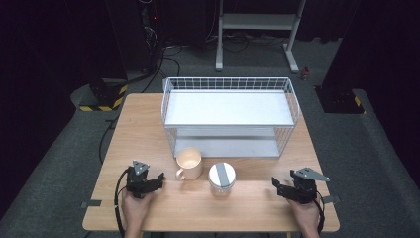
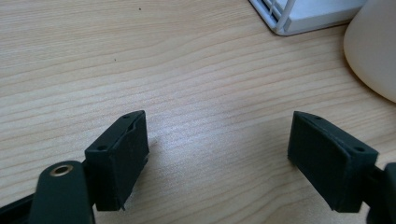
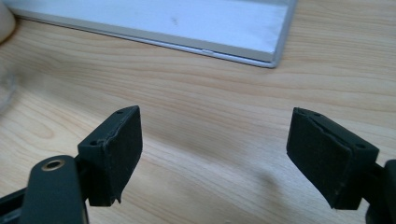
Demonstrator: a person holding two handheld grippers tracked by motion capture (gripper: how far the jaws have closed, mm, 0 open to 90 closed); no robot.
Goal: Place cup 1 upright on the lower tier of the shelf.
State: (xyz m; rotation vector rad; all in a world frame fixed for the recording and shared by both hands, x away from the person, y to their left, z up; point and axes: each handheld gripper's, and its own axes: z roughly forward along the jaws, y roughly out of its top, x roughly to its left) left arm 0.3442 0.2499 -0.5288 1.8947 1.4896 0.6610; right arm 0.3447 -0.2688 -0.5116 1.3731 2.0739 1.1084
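We rest both hands low on the table [image 1: 148,218], left gripper [image 1: 157,179] and right gripper [image 1: 277,184] released, flanking mug [image 1: 189,163] and jar [image 1: 222,179].

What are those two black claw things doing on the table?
A person holds a gripper in each hand near the front edge of the wooden table. The left gripper sits beside a cream mug, and the right gripper is off to the right of a glass jar. Both have open jaws with nothing between them. Behind the mug and jar stands a white wire rack.
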